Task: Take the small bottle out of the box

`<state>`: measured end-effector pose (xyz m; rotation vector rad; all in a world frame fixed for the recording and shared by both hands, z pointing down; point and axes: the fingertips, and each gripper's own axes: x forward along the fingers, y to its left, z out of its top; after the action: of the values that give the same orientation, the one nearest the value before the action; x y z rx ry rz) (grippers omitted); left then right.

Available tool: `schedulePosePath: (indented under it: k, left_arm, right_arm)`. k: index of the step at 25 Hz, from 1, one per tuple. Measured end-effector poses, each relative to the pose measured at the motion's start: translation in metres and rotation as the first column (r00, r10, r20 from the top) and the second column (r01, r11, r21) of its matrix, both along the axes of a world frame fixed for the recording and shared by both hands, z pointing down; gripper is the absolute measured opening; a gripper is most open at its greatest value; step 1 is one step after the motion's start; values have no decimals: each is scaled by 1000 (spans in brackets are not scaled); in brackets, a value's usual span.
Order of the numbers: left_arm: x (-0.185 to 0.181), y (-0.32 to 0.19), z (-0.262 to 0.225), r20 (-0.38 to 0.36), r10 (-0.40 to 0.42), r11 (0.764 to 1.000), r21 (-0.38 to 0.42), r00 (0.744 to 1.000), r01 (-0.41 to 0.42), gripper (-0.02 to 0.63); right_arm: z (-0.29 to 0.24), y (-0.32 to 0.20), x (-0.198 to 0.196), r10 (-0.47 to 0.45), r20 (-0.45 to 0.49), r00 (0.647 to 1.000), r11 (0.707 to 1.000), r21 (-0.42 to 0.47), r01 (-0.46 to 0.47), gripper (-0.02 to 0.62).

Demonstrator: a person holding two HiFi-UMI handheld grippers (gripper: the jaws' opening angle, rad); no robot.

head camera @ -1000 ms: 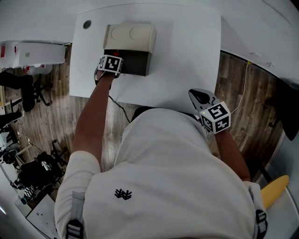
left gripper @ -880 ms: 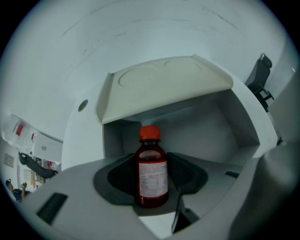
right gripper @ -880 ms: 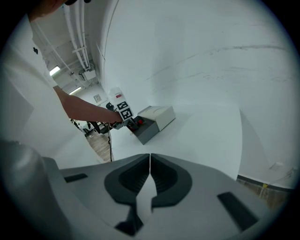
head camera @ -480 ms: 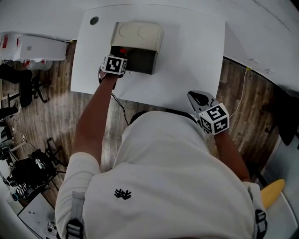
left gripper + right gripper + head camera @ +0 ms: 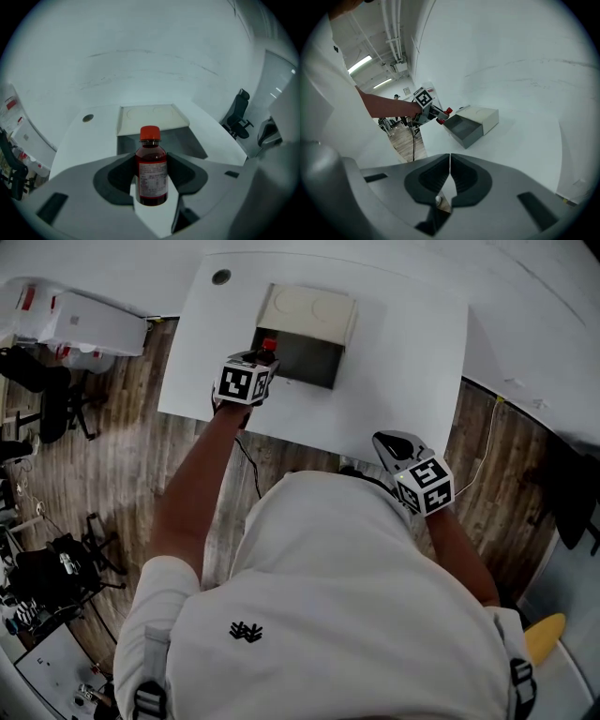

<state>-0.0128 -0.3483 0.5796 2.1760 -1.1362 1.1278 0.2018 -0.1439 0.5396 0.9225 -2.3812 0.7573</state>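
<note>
Near the box, my left fingers are pinching the small bottle, its label showing only in the left gripper view.

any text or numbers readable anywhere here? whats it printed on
No text can be read in any view.
small bottle, white label: lines of print, too small and blurred to read.
left marker cube: black and white square pattern, no words.
right marker cube: the same kind of pattern, no words.
shirt, black emblem: a small graphic, no letters legible.
</note>
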Motion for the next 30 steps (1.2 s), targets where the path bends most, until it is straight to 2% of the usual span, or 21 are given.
schedulePosePath:
  k: [7,16,30]
  left_arm:
    - [-11,26,-35,-125,-3,998,57,992,10,216]
    - [-41,78,-81,-271,12,991,128,963,24,216]
    - [-94,161,-129,-372,66,977,213,926,16,216]
  right_arm:
    - [-9,8,-40,-37,-13,999,999,27,38,8]
    - [-17,27,-91,-57,-39,998,996,60,59,9]
    - [-23,63,-154,-48,-53,997,995,90,53,8]
